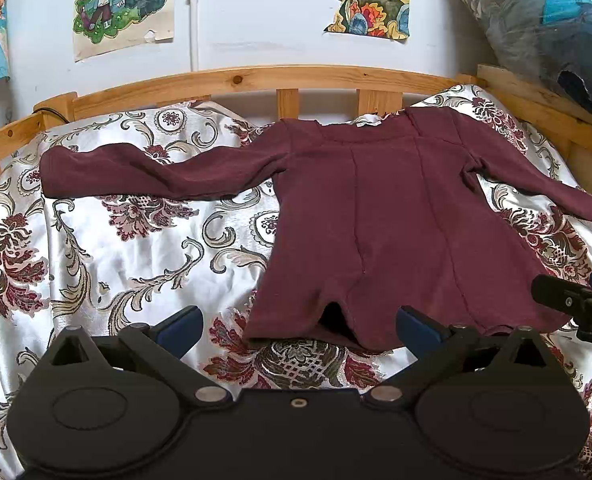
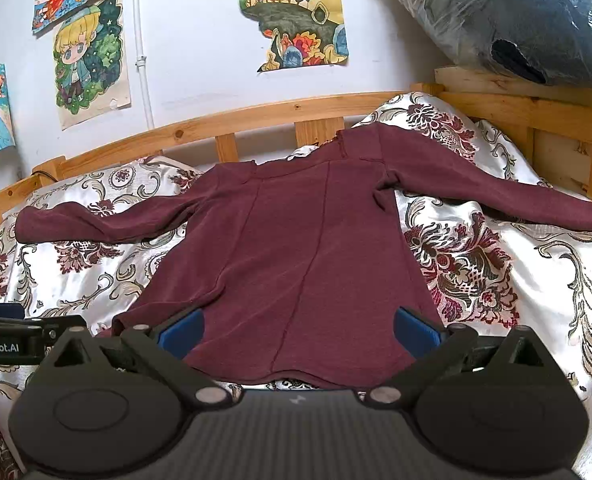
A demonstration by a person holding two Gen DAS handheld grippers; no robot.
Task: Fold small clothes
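Observation:
A small maroon long-sleeved top (image 1: 395, 220) lies spread flat on the floral bedspread (image 1: 116, 248), collar toward the headboard, both sleeves stretched out sideways. My left gripper (image 1: 297, 326) is open and empty, just above the hem's left part. My right gripper (image 2: 297, 330) is open and empty, hovering over the top (image 2: 296, 248) near its hem. The right gripper also shows at the right edge of the left wrist view (image 1: 575, 304). The left gripper shows at the left edge of the right wrist view (image 2: 20, 336).
A wooden bed rail (image 1: 256, 80) runs along the far side and continues down the right side (image 2: 535, 120). A plastic-wrapped bundle (image 2: 515, 16) sits on the rail at the upper right. Posters hang on the white wall (image 1: 256, 12).

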